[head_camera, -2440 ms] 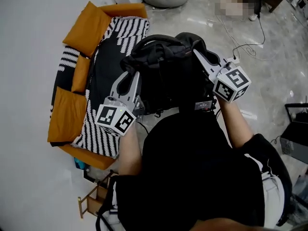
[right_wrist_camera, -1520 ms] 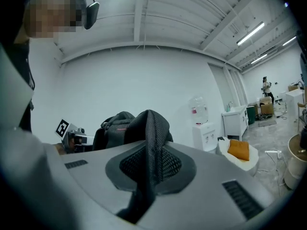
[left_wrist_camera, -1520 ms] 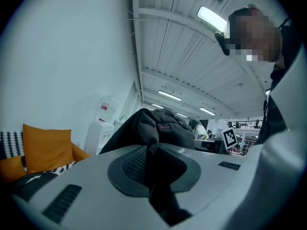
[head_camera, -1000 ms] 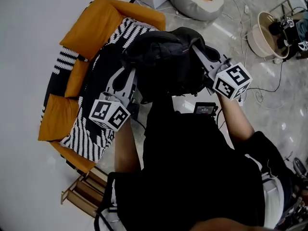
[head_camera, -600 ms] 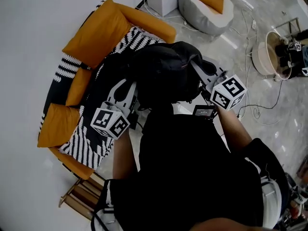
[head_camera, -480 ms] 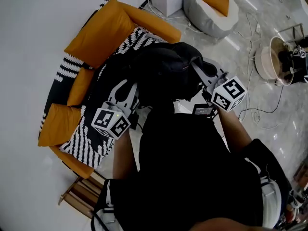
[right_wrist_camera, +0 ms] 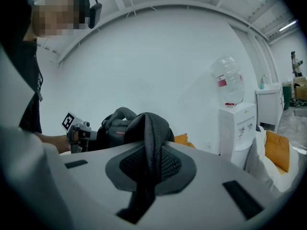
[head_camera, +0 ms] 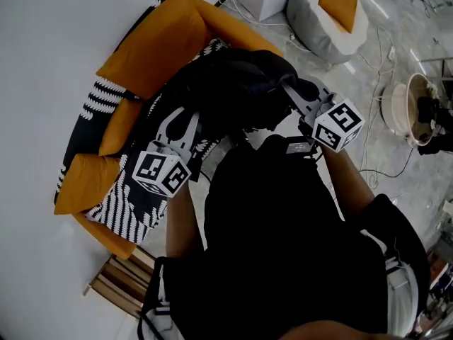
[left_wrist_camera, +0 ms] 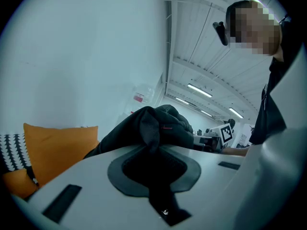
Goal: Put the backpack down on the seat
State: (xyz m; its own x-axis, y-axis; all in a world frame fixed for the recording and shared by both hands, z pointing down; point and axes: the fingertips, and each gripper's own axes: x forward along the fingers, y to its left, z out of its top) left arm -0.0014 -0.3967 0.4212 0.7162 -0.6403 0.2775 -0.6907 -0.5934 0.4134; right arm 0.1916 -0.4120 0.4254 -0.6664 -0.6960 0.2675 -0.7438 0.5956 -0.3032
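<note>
A black backpack (head_camera: 233, 91) hangs between my two grippers above the sofa seat, which is covered by a black-and-white striped blanket (head_camera: 131, 197). The left gripper (head_camera: 185, 119) is shut on a black strap of the backpack (left_wrist_camera: 153, 126), pinched between its jaws (left_wrist_camera: 154, 159). On the other side, the right gripper (head_camera: 291, 91) is shut on a mesh shoulder strap (right_wrist_camera: 152, 143), with the backpack (right_wrist_camera: 120, 123) beyond it. Orange cushions (head_camera: 152, 48) form the sofa's back. Whether the backpack's bottom touches the seat is hidden.
A white beanbag with an orange cushion (head_camera: 333, 16) and a white water dispenser (right_wrist_camera: 237, 128) stand past the sofa's far end. A round basket (head_camera: 403, 108) and cables lie on the floor at right. A wooden rack (head_camera: 117, 285) sits by the sofa's near end.
Both grippers have carried the backpack towards the sofa and lower; it now hangs over the striped seat instead of over the floor beside it. Both grips are unchanged.
</note>
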